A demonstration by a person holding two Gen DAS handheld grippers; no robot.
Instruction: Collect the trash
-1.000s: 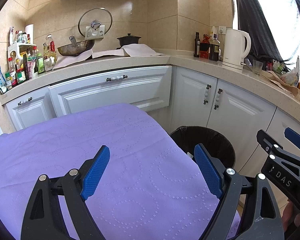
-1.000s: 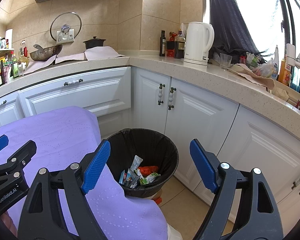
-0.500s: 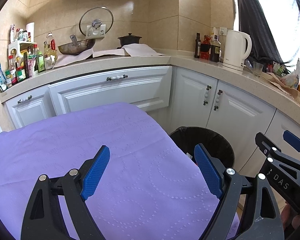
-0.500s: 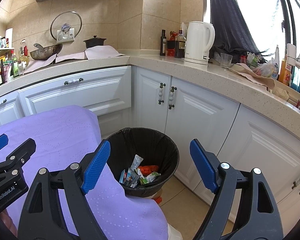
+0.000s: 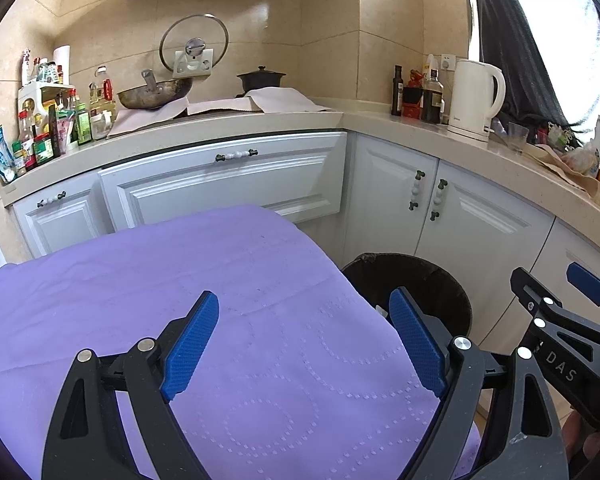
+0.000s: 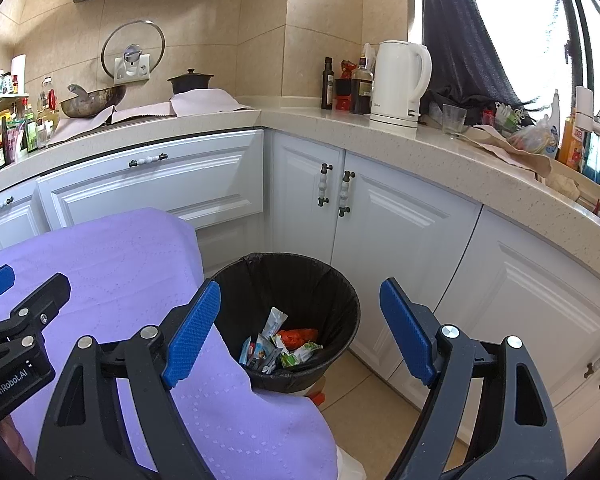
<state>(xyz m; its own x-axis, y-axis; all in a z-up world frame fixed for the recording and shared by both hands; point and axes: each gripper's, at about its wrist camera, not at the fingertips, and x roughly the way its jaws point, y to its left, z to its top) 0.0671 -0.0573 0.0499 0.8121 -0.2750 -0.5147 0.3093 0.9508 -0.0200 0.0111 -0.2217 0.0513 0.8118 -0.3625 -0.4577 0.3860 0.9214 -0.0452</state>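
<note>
Daylight is flooding in through the window (image 6: 540, 20) at far right, blowing it out white. The fisheye lens is bending the counter (image 6: 440, 160) edges, and dark vignetting is ringing sharp frames.

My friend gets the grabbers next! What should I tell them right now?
Left gripper: fingers open, nothing held, above the purple cloth.
Right gripper: fingers open, nothing held, pointing toward the black bin.
The bin stands on the floor beside the cloth-covered table, against the white cabinets. Wrappers already lie inside it.
No loose trash shows on the cloth in either view.
Left to do: probably nothing here; check spots the cameras miss.
</note>
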